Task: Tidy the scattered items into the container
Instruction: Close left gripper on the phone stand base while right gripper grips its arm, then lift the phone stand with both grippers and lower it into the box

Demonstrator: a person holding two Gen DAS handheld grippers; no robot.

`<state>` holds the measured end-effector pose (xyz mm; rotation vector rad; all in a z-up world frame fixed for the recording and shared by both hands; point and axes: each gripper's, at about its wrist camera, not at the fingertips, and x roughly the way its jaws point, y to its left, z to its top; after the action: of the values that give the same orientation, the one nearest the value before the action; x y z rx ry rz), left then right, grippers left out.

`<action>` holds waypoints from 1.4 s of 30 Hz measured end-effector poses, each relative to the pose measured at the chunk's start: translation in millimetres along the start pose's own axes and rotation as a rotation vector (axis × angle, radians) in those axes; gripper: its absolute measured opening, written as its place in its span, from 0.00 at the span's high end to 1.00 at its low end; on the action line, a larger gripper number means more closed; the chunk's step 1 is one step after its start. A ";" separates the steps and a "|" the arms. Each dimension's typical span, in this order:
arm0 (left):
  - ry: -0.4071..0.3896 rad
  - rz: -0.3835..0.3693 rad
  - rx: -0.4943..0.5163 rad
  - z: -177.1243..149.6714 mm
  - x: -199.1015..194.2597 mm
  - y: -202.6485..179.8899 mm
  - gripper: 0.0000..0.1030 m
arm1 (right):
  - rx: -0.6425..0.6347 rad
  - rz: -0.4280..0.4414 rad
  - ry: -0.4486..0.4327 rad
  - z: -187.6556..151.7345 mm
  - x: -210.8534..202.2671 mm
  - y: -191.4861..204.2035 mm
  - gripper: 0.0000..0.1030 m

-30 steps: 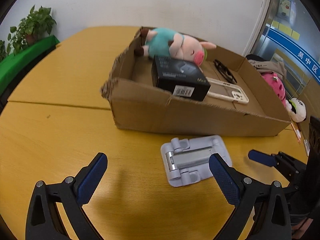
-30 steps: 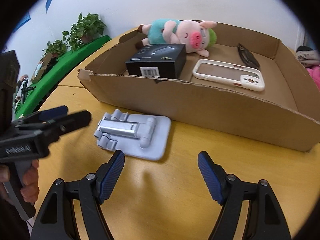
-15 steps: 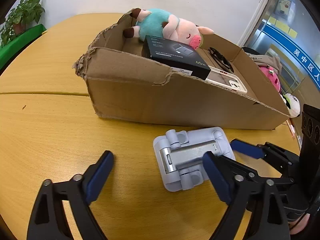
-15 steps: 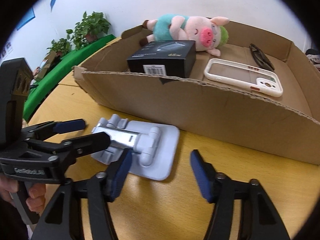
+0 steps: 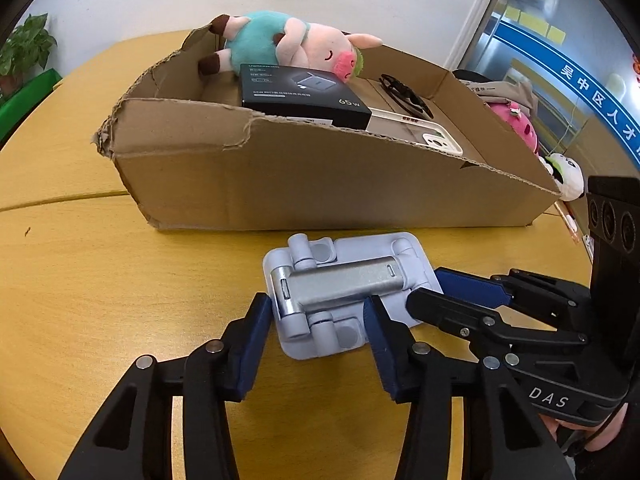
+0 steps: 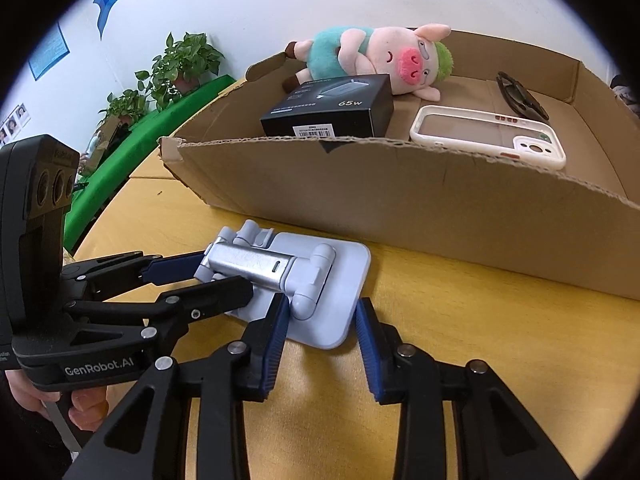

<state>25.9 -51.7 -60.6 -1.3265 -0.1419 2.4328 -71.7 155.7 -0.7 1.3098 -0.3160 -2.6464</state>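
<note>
Jaws of the left gripper (image 5: 316, 316) stand partly closed around one end of a folded grey phone stand (image 5: 348, 288), pads close to its sides, though firm contact cannot be confirmed. Jaws of the right gripper (image 6: 320, 320) bracket the opposite corner the same way. The stand lies flat on the yellow surface (image 5: 100, 280), just short of the cardboard box (image 5: 320, 176). A good grasp likely means closing squarely on the plate edges, then lifting clear of the box's near wall. Beyond the jaws, inside the box, sit a black carton (image 5: 304, 96), a plush pig (image 5: 288, 44), a phone case (image 6: 488, 136) and glasses (image 6: 520, 96).
</note>
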 end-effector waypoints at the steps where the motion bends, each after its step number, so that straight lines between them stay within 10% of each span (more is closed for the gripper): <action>1: 0.002 -0.002 -0.004 -0.6 -0.3 -0.1 0.53 | 0.003 -0.002 -0.002 -0.9 -0.6 -0.1 0.69; 16: -0.021 -0.068 0.014 -6.2 -32.9 -32.9 0.55 | 0.007 -0.043 -0.100 -20.6 -54.4 1.8 0.69; 36: -0.160 -0.091 0.149 90.3 -78.8 -115.9 0.55 | 0.042 -0.090 -0.310 44.5 -149.6 -37.7 0.69; 42: -0.113 -0.150 0.130 124.4 -52.5 -123.3 0.87 | 0.131 -0.107 -0.286 60.5 -143.2 -83.8 0.69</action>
<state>-18.5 54.4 81.6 -1.0833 -0.1065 2.3471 -39.2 278.4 122.2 1.0041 -0.4774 -2.9520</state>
